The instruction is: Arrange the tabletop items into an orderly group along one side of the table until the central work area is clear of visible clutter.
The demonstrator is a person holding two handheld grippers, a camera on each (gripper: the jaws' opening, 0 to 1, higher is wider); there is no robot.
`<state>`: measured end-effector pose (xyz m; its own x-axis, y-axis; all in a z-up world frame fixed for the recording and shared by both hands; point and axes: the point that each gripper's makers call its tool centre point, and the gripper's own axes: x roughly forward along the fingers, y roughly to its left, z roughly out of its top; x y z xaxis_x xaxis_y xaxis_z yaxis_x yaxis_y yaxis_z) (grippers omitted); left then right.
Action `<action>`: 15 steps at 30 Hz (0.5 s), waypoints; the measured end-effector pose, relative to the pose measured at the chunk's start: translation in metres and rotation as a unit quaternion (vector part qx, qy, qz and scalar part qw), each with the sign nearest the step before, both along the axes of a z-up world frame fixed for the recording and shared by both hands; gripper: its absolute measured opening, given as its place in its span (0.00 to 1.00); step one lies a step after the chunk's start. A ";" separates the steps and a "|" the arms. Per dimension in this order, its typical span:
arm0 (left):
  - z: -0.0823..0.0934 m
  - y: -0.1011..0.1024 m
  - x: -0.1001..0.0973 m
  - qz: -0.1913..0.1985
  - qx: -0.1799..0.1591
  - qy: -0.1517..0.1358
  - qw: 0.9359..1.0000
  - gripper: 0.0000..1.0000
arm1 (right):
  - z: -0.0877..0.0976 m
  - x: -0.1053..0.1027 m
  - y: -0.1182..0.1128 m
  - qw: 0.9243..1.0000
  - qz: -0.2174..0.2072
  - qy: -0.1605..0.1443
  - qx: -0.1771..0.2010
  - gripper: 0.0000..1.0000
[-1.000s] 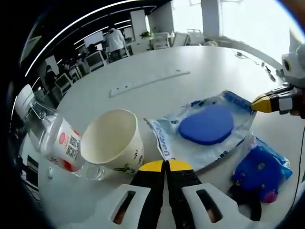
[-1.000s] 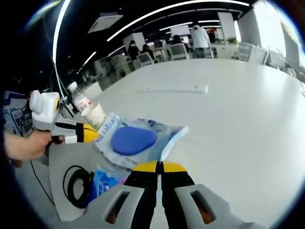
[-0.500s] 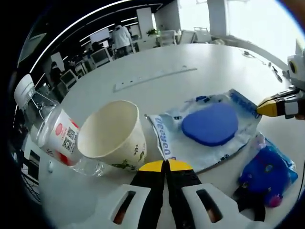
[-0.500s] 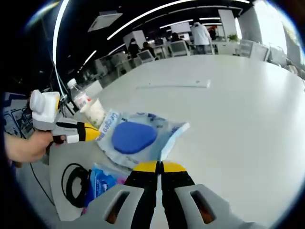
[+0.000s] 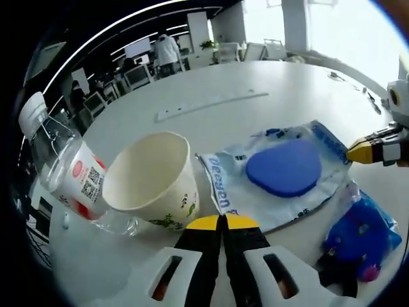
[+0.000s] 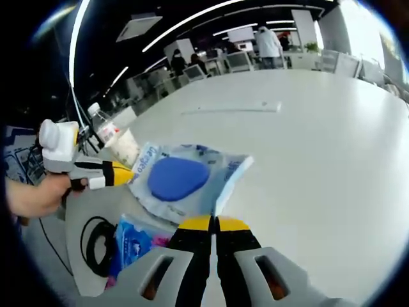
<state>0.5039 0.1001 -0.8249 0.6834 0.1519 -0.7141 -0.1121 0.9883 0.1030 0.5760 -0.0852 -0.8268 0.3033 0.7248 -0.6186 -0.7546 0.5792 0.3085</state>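
A cream paper cup lies on its side on the white table, its mouth towards me. A clear plastic bottle with a red and white label lies just left of it. A clear packet holding a blue oval pad lies flat to the right. My left gripper is shut and empty just short of the cup and packet. My right gripper is shut and empty at the packet's near edge. The right gripper's yellow tip sits by the packet's right corner.
A blue packet and a coiled black cable lie on a grey sheet. A long white strip lies farther out on the table. A hand holds the left gripper. Office chairs and people stand far behind.
Both views have shifted slightly with the hands. The right gripper's tip sits a little lower and farther right in the left gripper view. The cup, bottle and packets have not moved.
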 end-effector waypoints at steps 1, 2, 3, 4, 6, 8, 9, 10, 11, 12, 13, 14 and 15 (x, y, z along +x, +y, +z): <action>0.000 0.000 0.000 0.000 0.000 0.000 1.000 0.00 | -0.001 0.000 0.000 1.000 0.000 0.000 0.000 0.00; 0.000 0.000 0.000 -0.001 0.000 0.000 1.000 0.00 | -0.001 0.000 0.000 1.000 0.000 0.001 -0.001 0.00; 0.000 0.000 0.000 -0.001 0.000 0.000 1.000 0.00 | -0.001 0.000 0.000 1.000 0.000 0.002 -0.001 0.00; 0.000 0.000 0.000 -0.003 0.001 0.001 1.000 0.00 | -0.002 0.000 0.000 1.000 0.001 0.003 -0.001 0.00; -0.001 -0.001 0.000 -0.007 0.006 0.001 1.000 0.00 | -0.003 0.000 0.000 1.000 -0.001 0.004 -0.002 0.00; -0.001 -0.001 0.001 -0.007 0.006 0.001 1.000 0.00 | -0.004 -0.001 -0.001 1.000 -0.001 0.004 -0.002 0.00; -0.001 -0.001 0.001 0.000 -0.001 -0.002 1.000 0.00 | -0.005 0.000 -0.001 1.000 -0.004 0.006 -0.001 0.00; -0.001 -0.001 0.000 0.010 -0.011 -0.007 1.000 0.00 | -0.005 0.000 -0.001 1.000 -0.005 0.008 0.000 0.00; -0.001 0.000 0.000 0.010 -0.012 -0.008 1.000 0.00 | -0.006 0.000 -0.001 1.000 -0.009 0.011 0.002 0.00; -0.002 0.000 0.000 0.007 -0.009 -0.009 1.000 0.00 | -0.006 0.000 -0.001 1.000 -0.010 0.011 0.002 0.00; -0.002 0.000 0.000 0.003 -0.006 -0.009 1.000 0.00 | -0.007 -0.001 -0.001 1.000 -0.010 0.010 0.002 0.00; -0.002 -0.001 0.000 -0.005 0.003 -0.007 1.000 0.00 | -0.008 -0.002 -0.001 1.000 -0.009 0.008 0.002 0.00; -0.003 -0.001 0.001 -0.008 0.007 -0.006 1.000 0.00 | -0.010 -0.002 -0.001 1.000 -0.009 0.008 0.002 0.00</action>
<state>0.5045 0.0986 -0.8276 0.6947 0.1512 -0.7032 -0.0973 0.9884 0.1163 0.5744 -0.0862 -0.8366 0.3070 0.7220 -0.6201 -0.7389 0.5915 0.3229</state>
